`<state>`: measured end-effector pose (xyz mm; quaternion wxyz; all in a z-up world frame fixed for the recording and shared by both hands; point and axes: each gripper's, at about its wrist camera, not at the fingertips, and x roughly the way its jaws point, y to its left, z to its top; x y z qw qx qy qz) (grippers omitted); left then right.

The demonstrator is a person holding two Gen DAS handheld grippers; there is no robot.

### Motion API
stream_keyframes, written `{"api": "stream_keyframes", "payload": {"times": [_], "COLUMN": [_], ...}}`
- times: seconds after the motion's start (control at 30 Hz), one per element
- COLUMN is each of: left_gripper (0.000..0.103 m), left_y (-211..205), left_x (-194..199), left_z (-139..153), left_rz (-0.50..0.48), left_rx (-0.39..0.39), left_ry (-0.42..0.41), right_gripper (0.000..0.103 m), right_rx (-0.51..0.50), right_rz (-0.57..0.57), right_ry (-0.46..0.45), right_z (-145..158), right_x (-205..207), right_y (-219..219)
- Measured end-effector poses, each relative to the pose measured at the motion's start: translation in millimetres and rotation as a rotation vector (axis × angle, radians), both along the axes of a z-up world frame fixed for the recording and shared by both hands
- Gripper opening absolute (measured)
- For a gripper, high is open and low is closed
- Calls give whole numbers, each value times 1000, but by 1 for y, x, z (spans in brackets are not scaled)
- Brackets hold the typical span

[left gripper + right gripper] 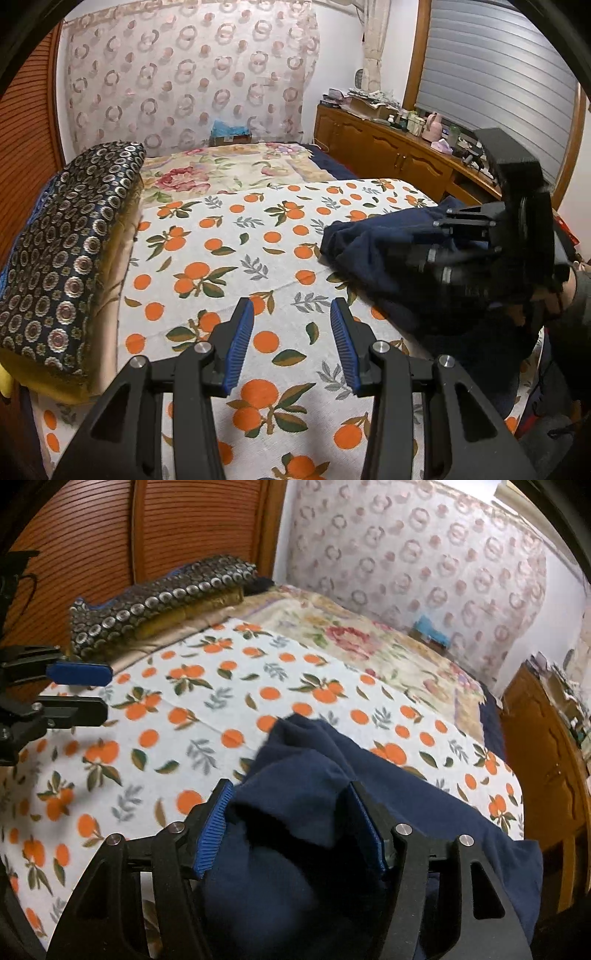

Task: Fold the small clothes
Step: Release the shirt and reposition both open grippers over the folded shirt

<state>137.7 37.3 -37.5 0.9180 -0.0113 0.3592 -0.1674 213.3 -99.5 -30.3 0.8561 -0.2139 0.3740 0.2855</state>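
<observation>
A dark navy garment [369, 251] lies crumpled on the right side of the orange-print bed sheet [229, 258]. In the right wrist view, a thick bunch of the navy garment [424, 805] fills the gap of my right gripper [290, 788], and both blue pads press on it. From the left wrist view, the right gripper's body [480, 236] sits over the cloth with its fingertips hidden in it. My left gripper [291, 306] hovers open over bare sheet, left of the garment, with nothing between its fingers. It also shows at the left edge of the right wrist view as the left gripper [92, 692].
A folded dark quilt with a round silver pattern [66, 240] lies along the left side of the bed. A floral blanket [229, 166] covers the far end. A wooden cabinet [388, 147] with cluttered items runs along the right, close to the bed's right edge.
</observation>
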Motion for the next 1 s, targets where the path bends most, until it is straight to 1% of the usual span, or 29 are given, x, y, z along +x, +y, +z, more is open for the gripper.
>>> {"api": "stream_keyframes", "payload": {"times": [0.03, 0.07, 0.13, 0.2, 0.3, 0.4, 0.43, 0.5, 0.53, 0.57, 0.6, 0.63, 0.7, 0.73, 0.77, 0.87, 1.0], "left_gripper": [42, 42, 42, 42, 42, 42, 42, 42, 42, 42, 42, 42, 42, 42, 42, 42, 42], "left_y": [-1, -2, -5, -8, -14, -23, -28, -37, -42, -45, -51, -55, -63, -68, -72, -83, -93], "left_x": [1, 1, 3, 5, 8, 12, 15, 18, 20, 21, 23, 24, 28, 30, 31, 31, 26], "left_z": [-1, -1, -2, -2, -3, -2, -1, 0, 1, 2, 2, 3, 3, 4, 4, 5, 5], "left_rz": [-4, -7, -14, -21, -34, -45, -55, -69, -76, -82, -90, -94, -104, -109, -114, -129, -140], "left_rx": [-2, -3, -3, -3, -3, 2, 2, 5, 9, 13, 18, 19, 25, 30, 34, 43, 47], "left_ry": [2, 3, 6, 8, 11, 12, 15, 14, 13, 13, 12, 12, 16, 19, 18, 14, 12], "right_gripper": [13, 5, 4, 4, 3, 3, 3, 4, 7, 11, 12, 12, 20, 28, 34, 38, 39], "right_rx": [8, 29, 63, 86, 110, 77, 54, -13, -44, -59, -64, -51, -3, 7, 18, 57, 87], "right_rz": [1, 2, -2, -42, -118, -220, -266, -337, -389, -420, -441, -443, -426, -423, -416, -377, -344], "right_ry": [6, 0, -27, -82, -133, -173, -177, -167, -142, -133, -130, -125, -111, -111, -113, -99, -71], "right_z": [2, 8, 23, 45, 78, 100, 102, 96, 88, 84, 81, 79, 76, 75, 73, 67, 58], "right_x": [2, 2, 2, 5, 20, 43, 55, 74, 86, 91, 94, 92, 83, 78, 71, 43, 6], "right_y": [-4, -10, -22, -40, -75, -111, -125, -143, -155, -163, -170, -175, -183, -185, -186, -190, -197]}}
